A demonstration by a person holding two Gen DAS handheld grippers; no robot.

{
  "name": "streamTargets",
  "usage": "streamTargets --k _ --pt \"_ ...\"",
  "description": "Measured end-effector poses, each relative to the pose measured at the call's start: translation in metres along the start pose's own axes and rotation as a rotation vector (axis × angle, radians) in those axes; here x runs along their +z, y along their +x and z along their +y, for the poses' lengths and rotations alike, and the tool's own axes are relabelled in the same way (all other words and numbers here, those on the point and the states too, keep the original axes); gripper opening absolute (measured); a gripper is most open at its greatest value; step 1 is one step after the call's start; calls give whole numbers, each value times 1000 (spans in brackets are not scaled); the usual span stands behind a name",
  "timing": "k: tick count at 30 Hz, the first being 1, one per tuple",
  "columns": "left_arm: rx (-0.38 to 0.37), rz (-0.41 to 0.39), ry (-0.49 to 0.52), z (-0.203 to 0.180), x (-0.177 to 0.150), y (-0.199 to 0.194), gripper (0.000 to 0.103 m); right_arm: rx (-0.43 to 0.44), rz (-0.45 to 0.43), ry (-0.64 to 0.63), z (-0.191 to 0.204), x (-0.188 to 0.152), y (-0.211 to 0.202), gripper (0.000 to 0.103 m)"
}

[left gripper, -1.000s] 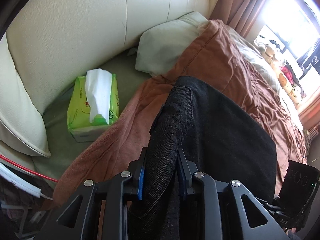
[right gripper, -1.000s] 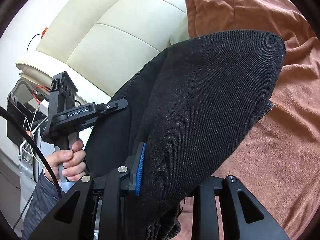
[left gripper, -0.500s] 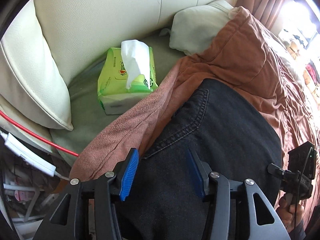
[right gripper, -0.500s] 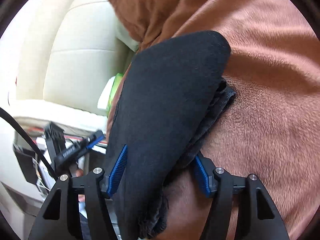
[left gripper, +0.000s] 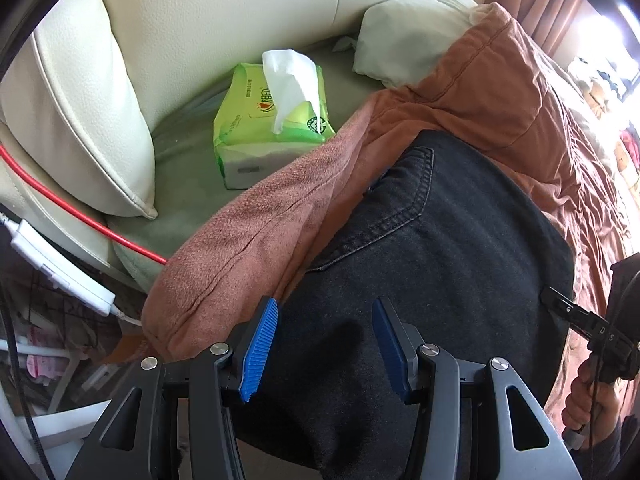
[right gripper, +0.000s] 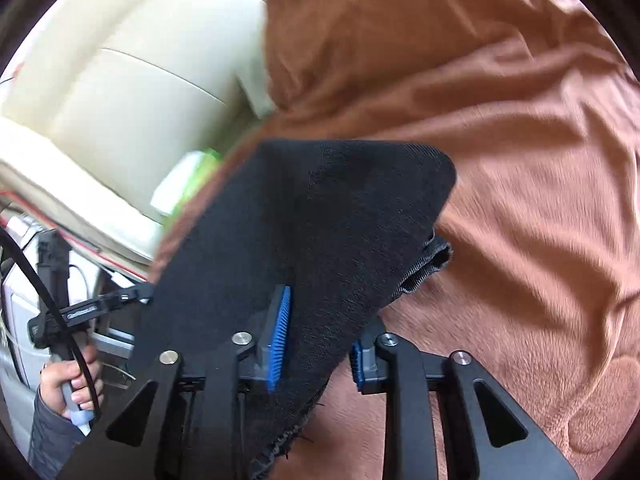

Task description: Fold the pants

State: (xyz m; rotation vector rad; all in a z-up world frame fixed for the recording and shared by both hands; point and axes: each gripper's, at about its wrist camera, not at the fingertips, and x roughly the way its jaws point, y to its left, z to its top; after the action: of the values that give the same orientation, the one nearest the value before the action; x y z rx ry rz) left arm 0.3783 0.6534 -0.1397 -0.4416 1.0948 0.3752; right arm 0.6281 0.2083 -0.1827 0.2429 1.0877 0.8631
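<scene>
Fingers (left gripper: 262,346) straddle black pants (left gripper: 440,248); tissue pack (left gripper: 256,120) lettering seems unreadable.

Black denim pants (left gripper: 432,264) lie folded on the rust-brown blanket (left gripper: 520,92); back pocket up.

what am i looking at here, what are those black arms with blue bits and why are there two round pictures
No robot here: a person holds a handheld gripper in each hand, and each carries a wide-angle camera looking along its two fingers, hence two round pictures. The blue bits are rubber pads on the fingers.

The left gripper stands open over folded black pants lying on a brown blanket on a bed; its pads touch nothing.

The right gripper has just been closing, with an edge of the pants between its fingers; whether the pads actually press the cloth is hard to tell.

Beside the blanket sits a green tissue pack, near a cream headboard.
</scene>
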Motion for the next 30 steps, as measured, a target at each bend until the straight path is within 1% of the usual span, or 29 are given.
streamTargets --k 1,2,3,4,5,6,8,11,13,15,17,19,21,23,25,26,27,28,30 --pt "-5 -4 8 0 -2 -2 52 14 -2 37 -6 -1 -1 31" --pt "-7 -8 19 0 -3 -5 52 3 -13 43 -6 -2 -6 33" --pt "-1 -15 28 -2 -4 -8 52 -29 -22 31 -4 -2 -10 39" --pt "1 -19 34 -2 -5 -11 52 -76 -42 11 0 -3 -18 42" --pt "-1 -26 37 -3 -5 -14 52 -113 -68 -3 3 -3 -27 42" --pt "-2 -33 40 -4 -5 -16 52 -129 -87 -15 6 -2 -35 42" --pt "-13 -50 47 -6 -4 -19 52 -119 -110 -34 11 -1 -46 42" --pt "-39 -59 60 -12 -4 -20 52 -119 -148 -96 15 -1 -66 42" --pt "-69 -41 87 -19 -7 -17 52 -108 -175 -130 8 -6 -86 42" --pt "-58 -19 128 -27 -9 -12 50 -63 -172 -157 4 -14 -92 42" --pt "-67 14 129 -29 -11 -5 48 -58 -157 -208 7 -15 -87 40" --pt "-45 36 130 -27 -13 2 44 -47 -136 -244 9 -13 -86 38" --pt "-37 56 123 -25 -15 6 43 -49 -119 -271 11 -9 -74 38" --pt "-19 76 118 -21 -19 11 42 -81 -106 -289 9 -3 -62 38" --pt "3 101 119 -17 -24 16 37 -112 -96 -292 4 2 -52 38" --pt "18 114 119 -15 -27 18 37 -131 -91 -288 -1 4 -49 38" --pt "17 126 113 -13 -30 20 37 -151 -84 -279 -5 6 -45 34" --pt "10 128 106 -11 -31 19 37 -178 -67 -270 -10 6 -41 25" --pt "1 136 105 -7 -33 15 37 -242 -25 -258 -16 7 -31 15"
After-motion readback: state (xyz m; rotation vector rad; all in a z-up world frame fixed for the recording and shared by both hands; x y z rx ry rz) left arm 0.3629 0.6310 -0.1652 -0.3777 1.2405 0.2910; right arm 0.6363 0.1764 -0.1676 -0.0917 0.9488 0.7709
